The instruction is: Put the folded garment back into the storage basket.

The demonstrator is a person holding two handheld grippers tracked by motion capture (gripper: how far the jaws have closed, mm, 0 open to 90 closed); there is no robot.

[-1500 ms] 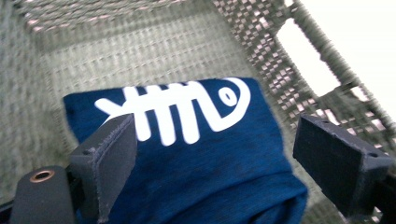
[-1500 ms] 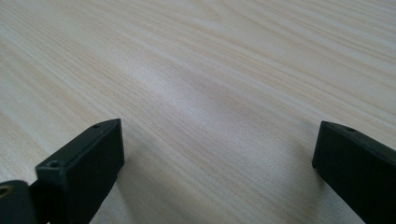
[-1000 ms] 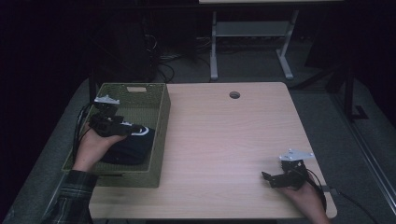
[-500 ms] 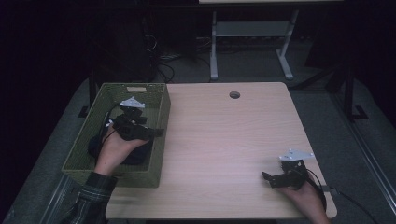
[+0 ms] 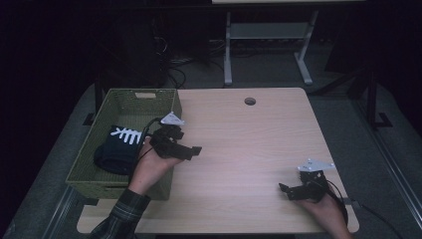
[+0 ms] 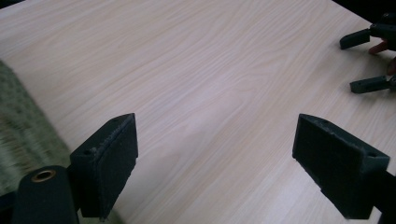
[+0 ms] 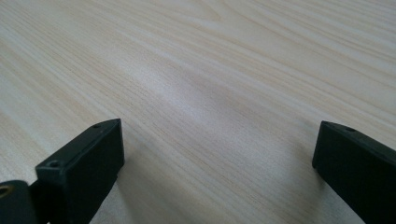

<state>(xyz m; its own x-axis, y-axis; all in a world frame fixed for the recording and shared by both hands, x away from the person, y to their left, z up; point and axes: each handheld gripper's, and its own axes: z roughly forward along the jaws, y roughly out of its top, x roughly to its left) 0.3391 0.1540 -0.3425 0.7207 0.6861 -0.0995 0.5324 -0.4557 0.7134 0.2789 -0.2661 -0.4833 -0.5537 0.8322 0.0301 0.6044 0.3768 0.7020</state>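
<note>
**Empty tongs, cloth down in the basket**

My left gripper hangs over the table just past the right wall of the basket, jaws spread wide with nothing between them. The dark cloth with the white fishbone print lies inside the basket, to the left of my hand, bunched against the floor. My right gripper rests near the table's front right corner, jaws also spread and empty.

The risks, as I judge them: reaching for the cloth, my jaws could catch the wicker wall and drag or tip the basket, which overhangs the table's left edge. A shallow pinch on bunched fabric may grab only one fold and let the rest slip. My cable trails over the basket and could snag.
</note>
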